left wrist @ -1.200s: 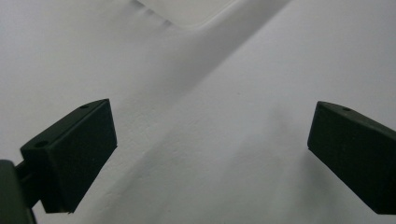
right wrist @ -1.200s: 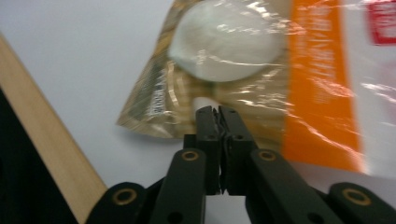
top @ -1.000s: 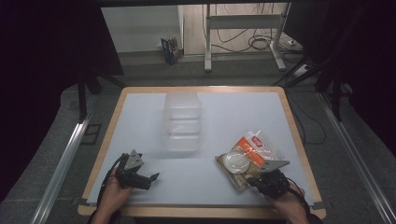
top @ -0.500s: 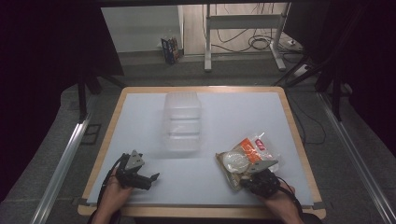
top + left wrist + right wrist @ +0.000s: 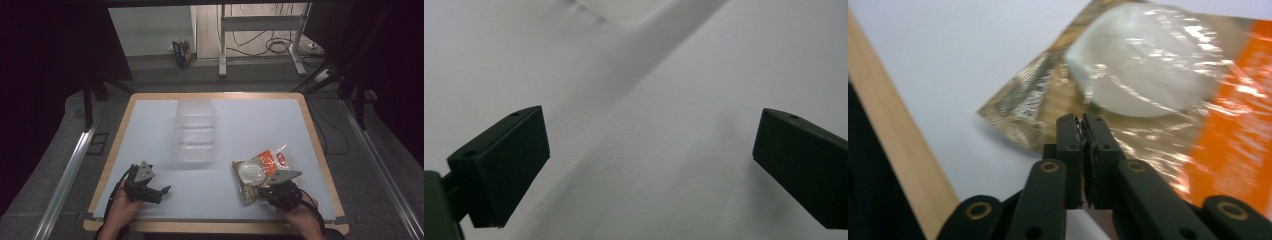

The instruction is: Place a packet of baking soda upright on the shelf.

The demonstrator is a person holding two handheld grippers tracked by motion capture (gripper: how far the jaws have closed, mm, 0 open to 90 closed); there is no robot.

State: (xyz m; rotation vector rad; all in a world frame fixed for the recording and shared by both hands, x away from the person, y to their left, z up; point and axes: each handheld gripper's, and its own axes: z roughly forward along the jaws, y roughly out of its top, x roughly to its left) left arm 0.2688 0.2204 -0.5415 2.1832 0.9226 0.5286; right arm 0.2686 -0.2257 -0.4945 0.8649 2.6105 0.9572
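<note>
A crinkly snack packet, orange and gold with a round white piece inside, lies at the front right of the white table. In the right gripper view the packet spreads out ahead, and my right gripper is shut on its gold near edge. The high view shows that gripper at the packet's near corner, held by a hand. My left gripper rests at the front left, open, its jaws wide apart over bare table with nothing between them.
A clear plastic lidded container stands in the middle of the table, and its corner shows at the top of the left gripper view. The wooden table rim runs close beside the right gripper. Dark floor and cables lie beyond the far edge.
The right gripper and the packet have shifted slightly toward the table's front edge and a little left. The left gripper has stayed put.
</note>
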